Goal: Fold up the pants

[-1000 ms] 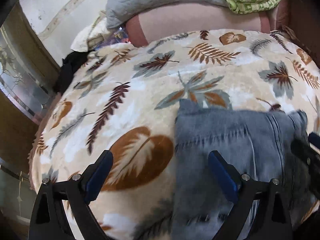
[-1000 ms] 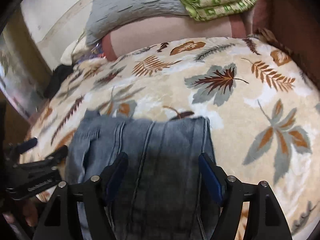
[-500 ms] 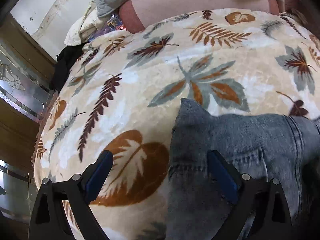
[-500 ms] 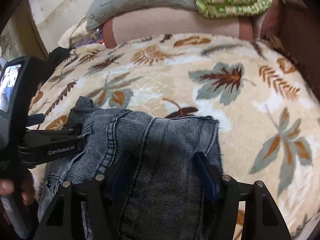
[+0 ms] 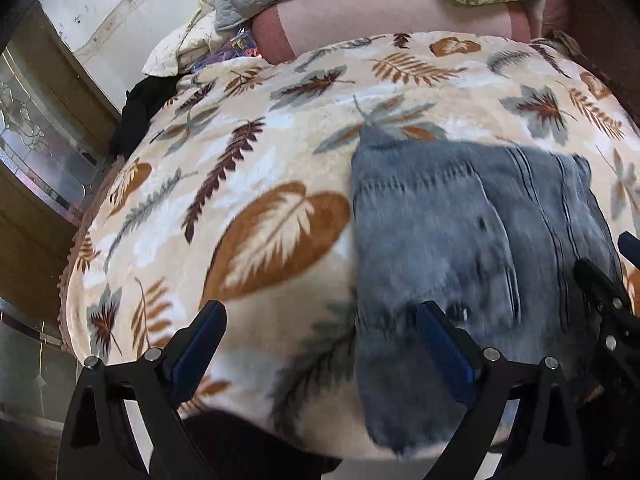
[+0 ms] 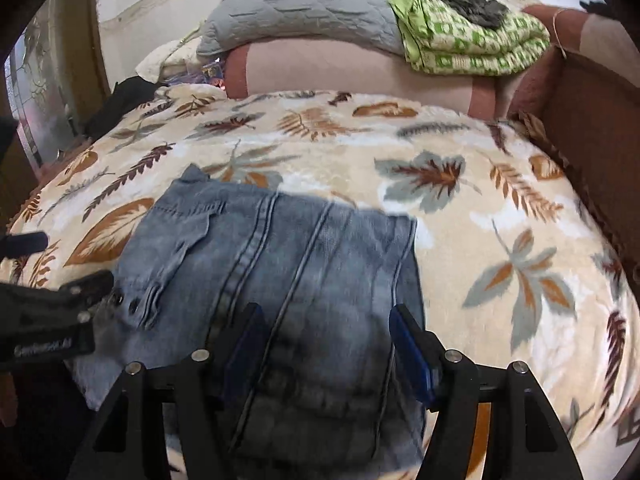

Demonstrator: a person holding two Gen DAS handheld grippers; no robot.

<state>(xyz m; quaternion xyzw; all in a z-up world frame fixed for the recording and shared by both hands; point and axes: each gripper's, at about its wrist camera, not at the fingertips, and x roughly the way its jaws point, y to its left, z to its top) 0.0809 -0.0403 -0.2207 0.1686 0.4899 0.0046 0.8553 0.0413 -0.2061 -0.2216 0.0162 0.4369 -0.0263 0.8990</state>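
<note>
A folded pair of blue-grey jeans [image 6: 280, 276] lies flat on the leaf-patterned blanket [image 6: 500, 208], near its front edge. My right gripper [image 6: 326, 348] hovers over the near part of the jeans, jaws open, with denim below the gap and no pad pressing on it. In the left wrist view the jeans [image 5: 460, 232] fill the right half. My left gripper [image 5: 320, 344] is open above the blanket [image 5: 260, 152], its right finger [image 5: 440, 340] over the jeans' left edge. Each gripper shows at the edge of the other's view: the right gripper [image 5: 604, 300] and the left gripper [image 6: 60, 308].
At the back of the bed lie a grey quilted pillow [image 6: 300, 8], a pink bolster [image 6: 340, 68] and a folded green patterned blanket [image 6: 472, 40]. A dark cloth [image 6: 120, 100] hangs at the back left corner. A brown wooden side [image 6: 592, 120] bounds the right.
The jeans' left side, bunched and raised half a second ago, now lies flat. Both grippers have drawn back toward the front edge, and the right one has rolled slightly and narrowed a little.
</note>
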